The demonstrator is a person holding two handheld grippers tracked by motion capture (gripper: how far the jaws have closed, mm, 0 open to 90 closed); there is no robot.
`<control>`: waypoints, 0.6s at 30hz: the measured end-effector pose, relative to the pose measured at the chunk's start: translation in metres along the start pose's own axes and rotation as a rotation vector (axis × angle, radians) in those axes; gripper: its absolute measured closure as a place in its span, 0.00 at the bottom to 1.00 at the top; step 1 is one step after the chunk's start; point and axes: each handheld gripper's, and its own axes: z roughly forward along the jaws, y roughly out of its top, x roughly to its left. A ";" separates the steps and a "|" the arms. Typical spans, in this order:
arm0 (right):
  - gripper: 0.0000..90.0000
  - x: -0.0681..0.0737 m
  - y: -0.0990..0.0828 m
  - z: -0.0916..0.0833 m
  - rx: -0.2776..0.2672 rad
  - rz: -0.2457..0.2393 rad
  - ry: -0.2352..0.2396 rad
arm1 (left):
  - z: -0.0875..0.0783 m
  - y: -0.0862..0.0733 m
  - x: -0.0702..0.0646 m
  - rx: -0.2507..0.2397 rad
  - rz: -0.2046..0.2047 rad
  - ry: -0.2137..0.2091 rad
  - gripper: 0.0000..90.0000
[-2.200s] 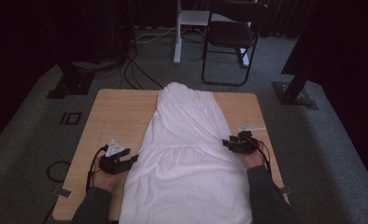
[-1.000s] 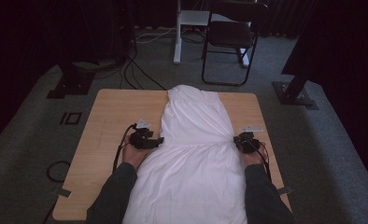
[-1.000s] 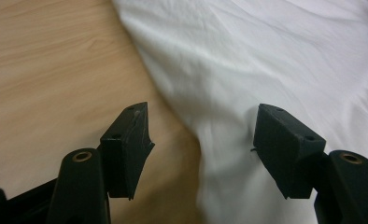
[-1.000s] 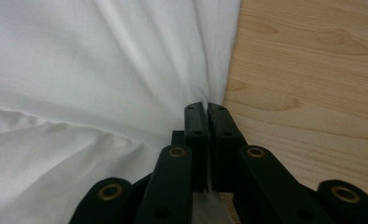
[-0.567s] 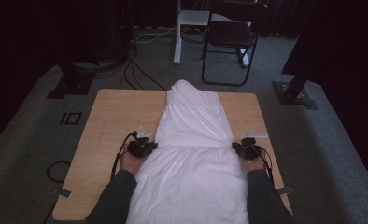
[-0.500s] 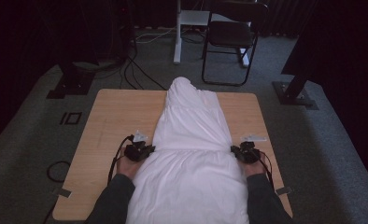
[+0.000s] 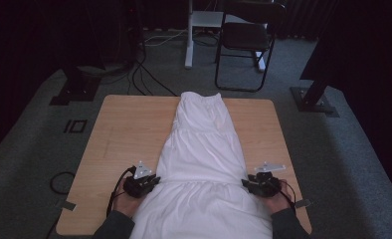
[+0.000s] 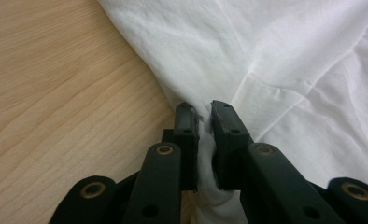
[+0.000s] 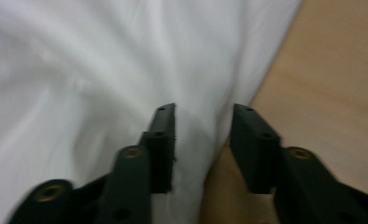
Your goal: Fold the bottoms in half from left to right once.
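A long white garment (image 7: 204,149) lies lengthwise down the middle of the wooden table (image 7: 124,129), its waistband at the far end. My left gripper (image 7: 142,183) sits at the cloth's left edge near the front. In the left gripper view this gripper (image 8: 203,109) has a bunched fold of the garment (image 8: 275,56) pinched in its narrow gap, and the jaws have just been opening a little. My right gripper (image 7: 261,185) is at the right edge. There the gripper (image 9: 203,112) has just been opening, and the garment's edge (image 9: 79,70) lies loose between the spread jaws.
Bare wood (image 8: 56,93) flanks the garment on both sides. Beyond the table, on grey carpet, stand a black folding chair (image 7: 248,40), a white post (image 7: 189,35), floor cables (image 7: 144,74) and two dark stand bases (image 7: 74,84) (image 7: 313,94).
Both grippers have moved toward the table's near edge, drawing the garment with them. Its humped far end has flattened out, and the waistband now lies flat.
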 end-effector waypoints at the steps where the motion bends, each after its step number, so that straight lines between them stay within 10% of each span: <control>1: 0.62 -0.004 0.007 -0.003 -0.033 0.009 -0.001 | 0.000 0.000 0.000 -0.004 0.002 -0.002 0.90; 7: 0.89 -0.019 0.061 0.025 -0.085 -0.024 0.029 | 0.001 -0.001 0.000 -0.013 0.001 -0.003 0.90; 14: 0.55 -0.028 0.091 0.087 -0.005 0.040 0.039 | 0.001 -0.002 0.001 -0.022 -0.007 -0.009 0.90; 18: 0.88 -0.027 0.091 0.096 0.055 0.040 0.066 | 0.001 -0.002 0.000 -0.023 -0.008 -0.002 0.90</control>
